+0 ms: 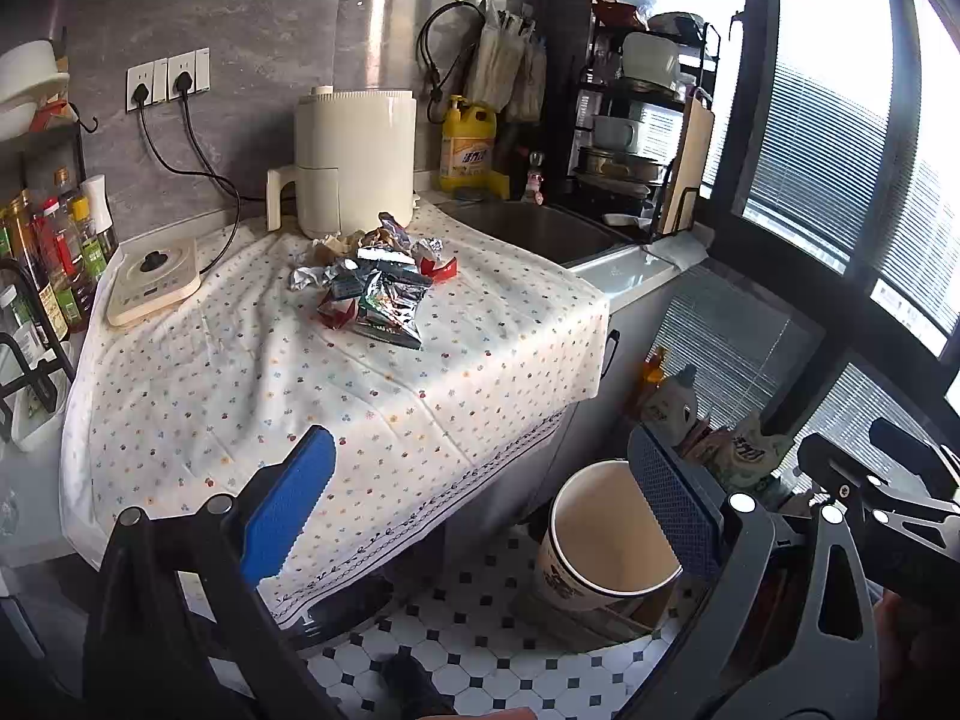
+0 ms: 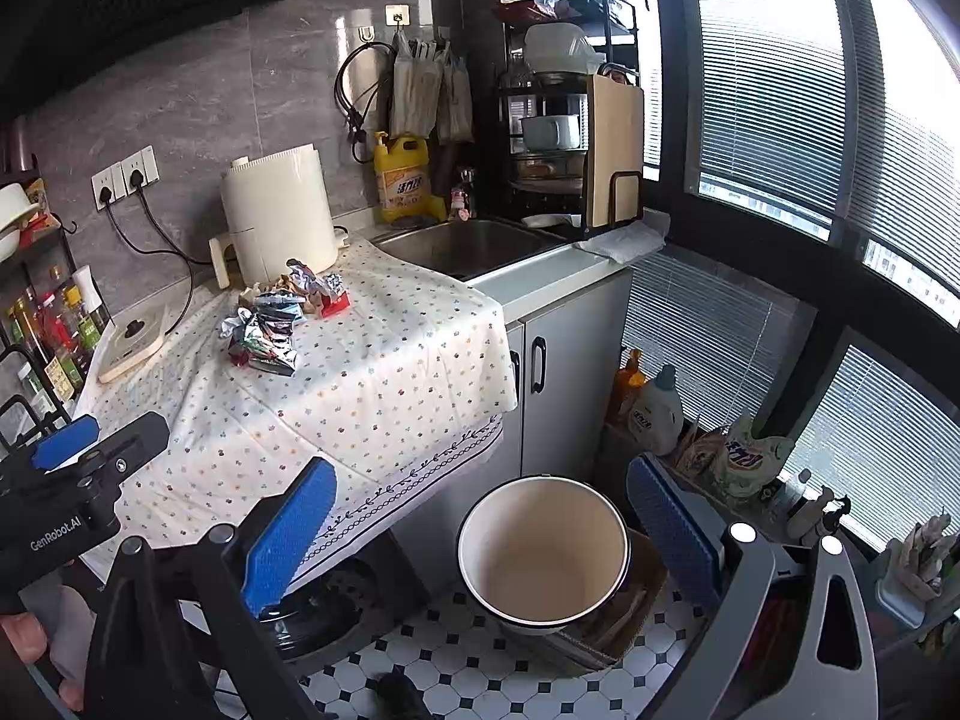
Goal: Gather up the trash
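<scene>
A pile of crumpled foil snack wrappers (image 1: 375,282), silver w/ red and blue bits, is heaped on the surface, which is covered by a white cloth dotted w/ small flowers (image 1: 252,384). The pile is sat towards the back of the cloth, just in front of a cream cylindrical air fryer (image 1: 354,162). A flat cream induction hob w/ a black knob (image 1: 153,282) is parked to the pile's left, near but apart.

Left gripper (image 1: 480,504) is held wide open, nothing between the blue pads (image 1: 288,510), hovering low over the near edge of the cloth, well apart from the wrappers. Right gripper (image 2: 480,534) is spread fully open too, nothing gripped, aimed down past the cloth's hanging hem.

A round cream bin w/ a dark rim (image 2: 543,552) is stood on the black-and-white tiled floor (image 2: 480,660), below and to the right of the surface, next to grey cabinet doors (image 2: 564,372). Inside looks bare as far as can be seen. A steel sink (image 2: 468,243) is set into the surface behind the cloth's right side.
</scene>
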Demonstrator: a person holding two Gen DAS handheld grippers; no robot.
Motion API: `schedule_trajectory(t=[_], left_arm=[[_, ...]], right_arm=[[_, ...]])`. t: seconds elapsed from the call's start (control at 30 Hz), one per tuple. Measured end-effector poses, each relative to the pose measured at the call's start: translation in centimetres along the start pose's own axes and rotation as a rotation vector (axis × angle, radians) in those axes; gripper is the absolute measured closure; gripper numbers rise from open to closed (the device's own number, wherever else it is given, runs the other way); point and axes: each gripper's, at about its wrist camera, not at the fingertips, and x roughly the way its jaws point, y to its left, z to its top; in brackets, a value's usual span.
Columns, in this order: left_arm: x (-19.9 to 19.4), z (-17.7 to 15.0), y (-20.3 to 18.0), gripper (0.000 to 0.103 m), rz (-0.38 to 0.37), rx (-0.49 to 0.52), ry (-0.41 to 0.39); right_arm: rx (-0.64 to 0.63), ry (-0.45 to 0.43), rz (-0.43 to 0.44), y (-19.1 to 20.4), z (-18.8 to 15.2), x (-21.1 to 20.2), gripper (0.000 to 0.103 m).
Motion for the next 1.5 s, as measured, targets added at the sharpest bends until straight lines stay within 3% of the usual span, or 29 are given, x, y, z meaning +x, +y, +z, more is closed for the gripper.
schedule_trajectory(t=[0.67, 1.5], left_arm=[[0.1, 1.3, 0.1, 0.006, -0.029, 0.002, -0.026], [-0.4, 2.0, 0.1, 0.006, 0.008, 0.018, -0.058]], right_arm=[[0.031, -0.036, 0.001, 0.0, 0.8, -0.1, 0.008], [0.042, -0.069, 0.006, 0.1, 1.2, -0.5, 0.008]])
